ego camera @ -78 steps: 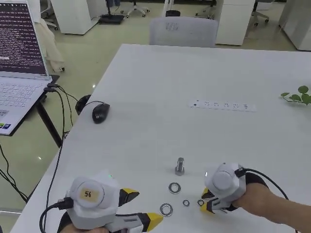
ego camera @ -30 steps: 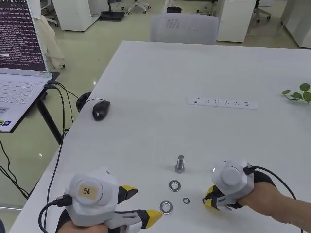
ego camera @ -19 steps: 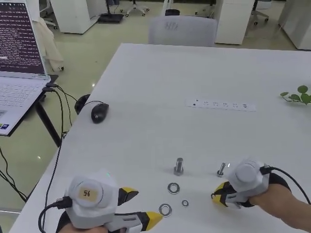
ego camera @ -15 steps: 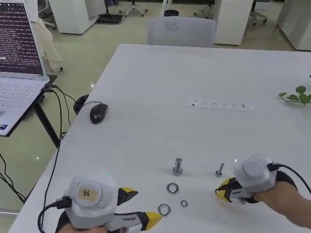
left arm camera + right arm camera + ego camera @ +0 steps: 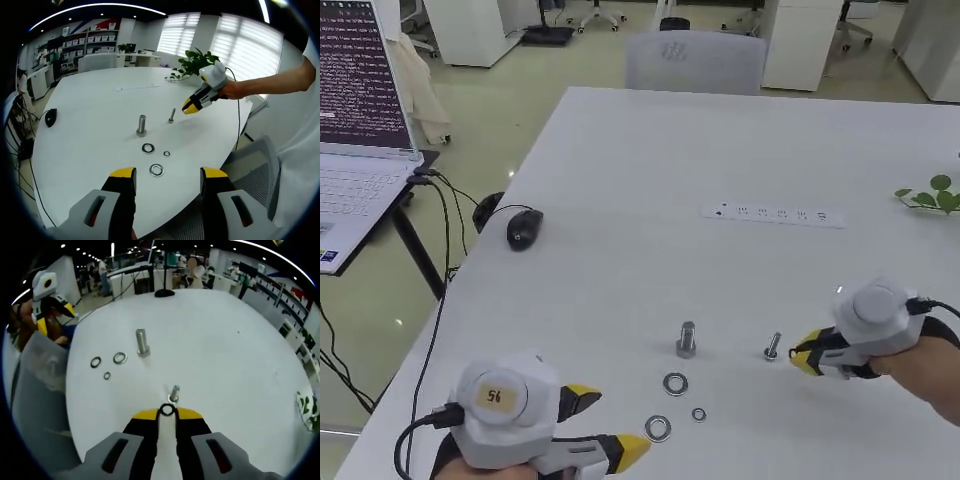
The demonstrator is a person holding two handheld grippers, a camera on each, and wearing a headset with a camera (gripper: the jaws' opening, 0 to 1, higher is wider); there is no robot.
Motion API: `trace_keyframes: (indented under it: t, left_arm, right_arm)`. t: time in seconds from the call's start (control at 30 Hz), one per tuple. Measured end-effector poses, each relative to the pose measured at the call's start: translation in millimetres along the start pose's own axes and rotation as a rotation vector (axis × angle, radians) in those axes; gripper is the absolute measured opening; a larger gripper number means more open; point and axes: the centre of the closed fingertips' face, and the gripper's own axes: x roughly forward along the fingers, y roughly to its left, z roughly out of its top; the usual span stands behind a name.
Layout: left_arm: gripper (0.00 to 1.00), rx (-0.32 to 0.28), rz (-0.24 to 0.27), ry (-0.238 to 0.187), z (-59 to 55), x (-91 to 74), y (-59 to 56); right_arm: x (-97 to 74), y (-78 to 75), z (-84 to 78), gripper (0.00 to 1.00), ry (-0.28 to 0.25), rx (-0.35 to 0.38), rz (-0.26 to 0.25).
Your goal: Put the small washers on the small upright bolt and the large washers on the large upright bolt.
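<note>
Washer (image 5: 167, 410) in R gripper (image 5: 804, 354), nearer bolt (image 5: 174, 393)

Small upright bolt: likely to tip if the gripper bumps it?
Probably: the small bolt is slim and stands free on a small base on the smooth table, so a sideways nudge from the right gripper, shut on a small washer, could topple it. Once down, it would likely roll.

"56" on yellow label (image 5: 495, 397), round top of left gripper (image 5: 610, 425), near table's front-left corner. Laptop screen (image 5: 355, 75) off table's left edge: lines of light text, too small to read. Power strip (image 5: 770, 214) markings illegible.
</note>
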Motion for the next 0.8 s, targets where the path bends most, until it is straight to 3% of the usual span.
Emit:
trace_keyframes:
  t: [0.27,0.67,0.8]
  left_arm:
    - [0.5,-0.005,0.003,-0.006,0.6,0.8,0.8]
    - [0.5,-0.013,0.005,0.0,-3.1,-0.7,0.5]
    - [0.5,-0.017,0.008,-0.001,-3.7,-1.1,2.5]
  right_arm:
    - [-6.7,-13.2,16.1,0.13,0.028,-0.087,0.019]
    - [3.1,-11.2,20.1,0.13,0.146,-0.257,0.098]
    - [6.0,-10.9,26.4,0.13,0.159,-0.286,0.115]
